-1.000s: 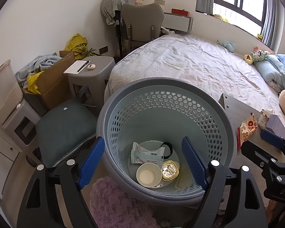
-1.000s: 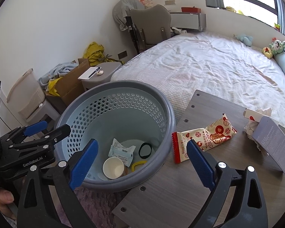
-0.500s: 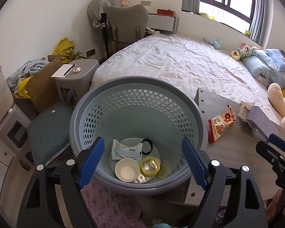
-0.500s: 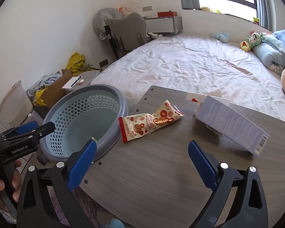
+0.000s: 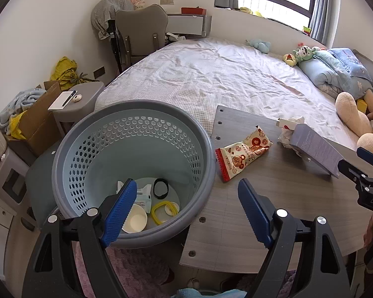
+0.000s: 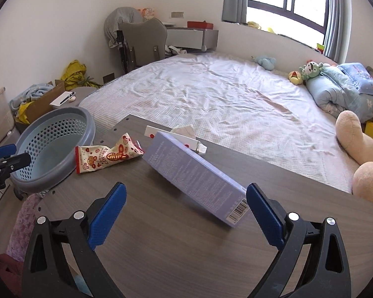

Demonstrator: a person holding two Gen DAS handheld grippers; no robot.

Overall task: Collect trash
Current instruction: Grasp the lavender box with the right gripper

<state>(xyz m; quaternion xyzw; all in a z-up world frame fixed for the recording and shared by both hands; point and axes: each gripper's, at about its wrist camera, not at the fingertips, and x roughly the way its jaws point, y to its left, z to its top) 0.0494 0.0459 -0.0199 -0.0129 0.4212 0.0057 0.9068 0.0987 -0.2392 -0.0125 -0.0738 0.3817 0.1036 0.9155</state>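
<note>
A bedroom, seen from two hand-held claws with blue ribbed pads. A round grey plastic basket with perforated walls (image 5: 134, 129) stands against the left edge of a grey wood-grain table (image 6: 186, 248), low enough for trash to drop in; it already holds a white paper cup (image 5: 134, 221), a yellow ring lid (image 5: 161, 212) and a crumpled white packet (image 5: 143, 196). On the table lie a crinkly red-and-white snack wrapper (image 6: 107, 156) near the left edge, a long lavender cardboard box (image 6: 196, 176) propped at a tilt, and crumpled white tissue (image 6: 186, 131) behind it. The right gripper (image 6: 186, 213) hangs wide open and empty, facing the box, probably its next pickup. The left gripper (image 5: 186, 211), also open and empty, hovers over the basket's rim.
</note>
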